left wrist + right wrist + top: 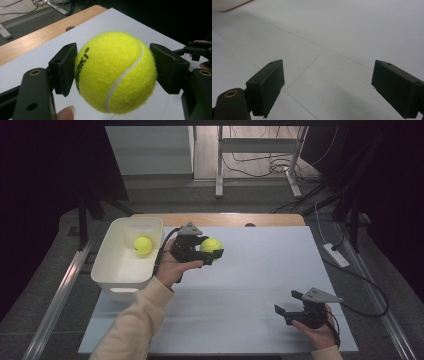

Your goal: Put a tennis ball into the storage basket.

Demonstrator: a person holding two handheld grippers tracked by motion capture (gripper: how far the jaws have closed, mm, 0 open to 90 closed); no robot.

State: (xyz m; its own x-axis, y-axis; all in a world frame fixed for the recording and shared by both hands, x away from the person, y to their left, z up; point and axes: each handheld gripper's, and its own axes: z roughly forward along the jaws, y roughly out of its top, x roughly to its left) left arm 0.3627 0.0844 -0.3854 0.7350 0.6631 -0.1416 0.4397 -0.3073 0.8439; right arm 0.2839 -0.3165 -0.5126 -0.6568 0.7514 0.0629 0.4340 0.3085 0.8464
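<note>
Beyond the white tabletop (260,285) lie a grey floor (200,200), tangled cables (260,167), desk legs (219,165) and dark surroundings.

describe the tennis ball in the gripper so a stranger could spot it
Start at the white plastic bin on the table's left side. Just right of it, the left gripper clamps a fuzzy yellow-green tennis ball above the table. Its twin, the other yellow-green tennis ball, lies inside the bin, ungripped.

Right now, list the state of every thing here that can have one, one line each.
Left gripper: shut on the held tennis ball, lifted above the table.
Held tennis ball: clamped between both jaws, off the surface.
Right gripper: open, nothing between its jaws.
Second tennis ball: lying loose inside the bin.
White bin: upright, open-topped, one ball in it.
</note>
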